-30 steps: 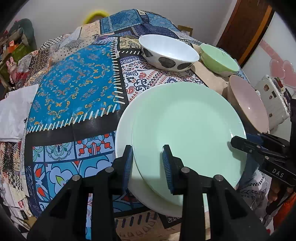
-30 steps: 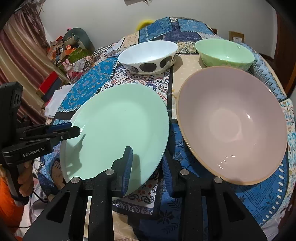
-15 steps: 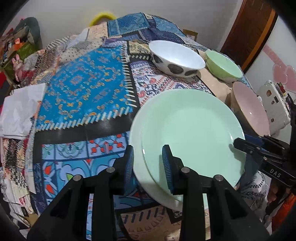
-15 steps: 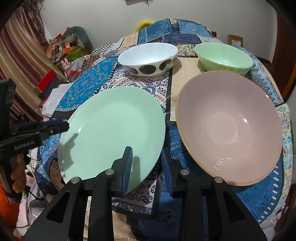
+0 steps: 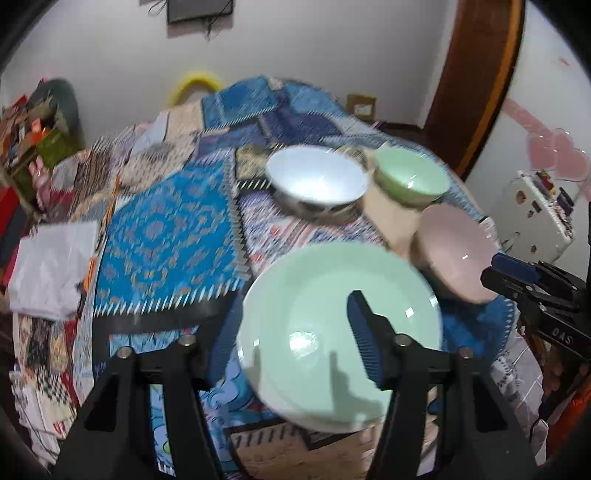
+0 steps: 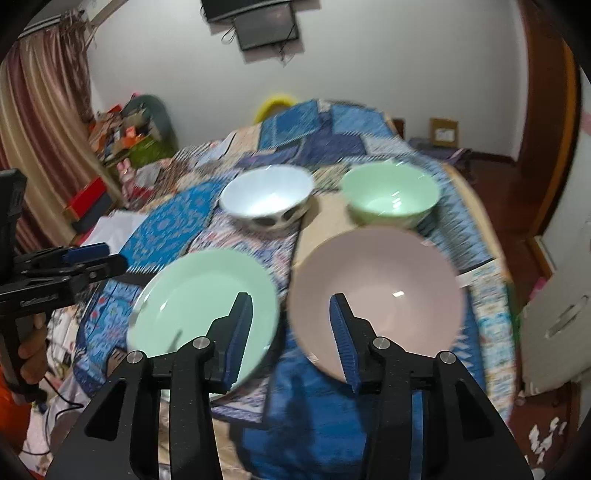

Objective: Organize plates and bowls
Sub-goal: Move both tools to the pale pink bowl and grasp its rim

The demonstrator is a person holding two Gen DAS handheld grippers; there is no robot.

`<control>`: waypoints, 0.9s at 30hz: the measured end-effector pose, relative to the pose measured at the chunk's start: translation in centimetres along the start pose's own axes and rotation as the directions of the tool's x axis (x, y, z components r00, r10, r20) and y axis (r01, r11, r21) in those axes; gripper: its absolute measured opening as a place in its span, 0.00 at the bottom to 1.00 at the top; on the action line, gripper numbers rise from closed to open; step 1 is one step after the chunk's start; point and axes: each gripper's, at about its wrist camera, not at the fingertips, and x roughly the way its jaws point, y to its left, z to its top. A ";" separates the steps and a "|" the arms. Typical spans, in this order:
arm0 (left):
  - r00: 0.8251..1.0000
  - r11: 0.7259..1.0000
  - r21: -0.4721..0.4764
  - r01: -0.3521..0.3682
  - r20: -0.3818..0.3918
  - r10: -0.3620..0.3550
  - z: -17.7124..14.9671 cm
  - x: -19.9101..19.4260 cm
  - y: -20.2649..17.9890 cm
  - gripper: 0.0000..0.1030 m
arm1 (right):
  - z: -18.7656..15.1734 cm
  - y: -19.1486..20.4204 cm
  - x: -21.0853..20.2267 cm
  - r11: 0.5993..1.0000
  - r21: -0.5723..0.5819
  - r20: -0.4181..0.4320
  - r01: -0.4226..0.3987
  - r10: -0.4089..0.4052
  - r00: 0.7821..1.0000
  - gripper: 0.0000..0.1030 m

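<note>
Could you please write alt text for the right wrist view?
The right hand-held gripper, jaws open and empty, hangs above a green plate and pink bowl on a patchwork cloth; a white spotted bowl and green bowl sit behind.

A patchwork cloth [image 5: 166,236] in blue patterns covered the worktop. White paper [image 5: 51,273] lay at its left edge. A yellow ring [image 6: 275,103] stood against the far wall, with a cardboard box [image 6: 445,133] on the floor to its right. A dark screen [image 6: 258,22] hung on the white wall. Striped curtains [image 6: 40,122] hung at the left, beside a pile of clutter [image 6: 125,136]. A brown door frame [image 5: 480,81] stood at the right, near a white appliance [image 5: 535,214].
</note>
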 end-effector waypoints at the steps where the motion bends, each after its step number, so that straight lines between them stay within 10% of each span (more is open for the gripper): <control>1: 1.000 1.000 0.011 0.009 0.010 -0.009 0.5 -0.3 -0.5 0.65 | 0.2 -0.5 -0.4 1.000 0.008 0.014 0.012 -0.012 1.000 0.44; 9: 0.997 0.996 0.077 0.034 0.064 -0.039 3.0 -0.2 -4.9 0.83 | 0.4 -4.3 -2.4 0.993 0.069 0.065 0.096 -0.101 0.993 0.54; 27: 0.984 0.981 0.135 0.143 -0.127 -0.126 4.6 9.8 -12.1 0.84 | -1.5 -10.1 1.1 0.979 0.159 -0.034 0.125 -0.122 0.992 0.54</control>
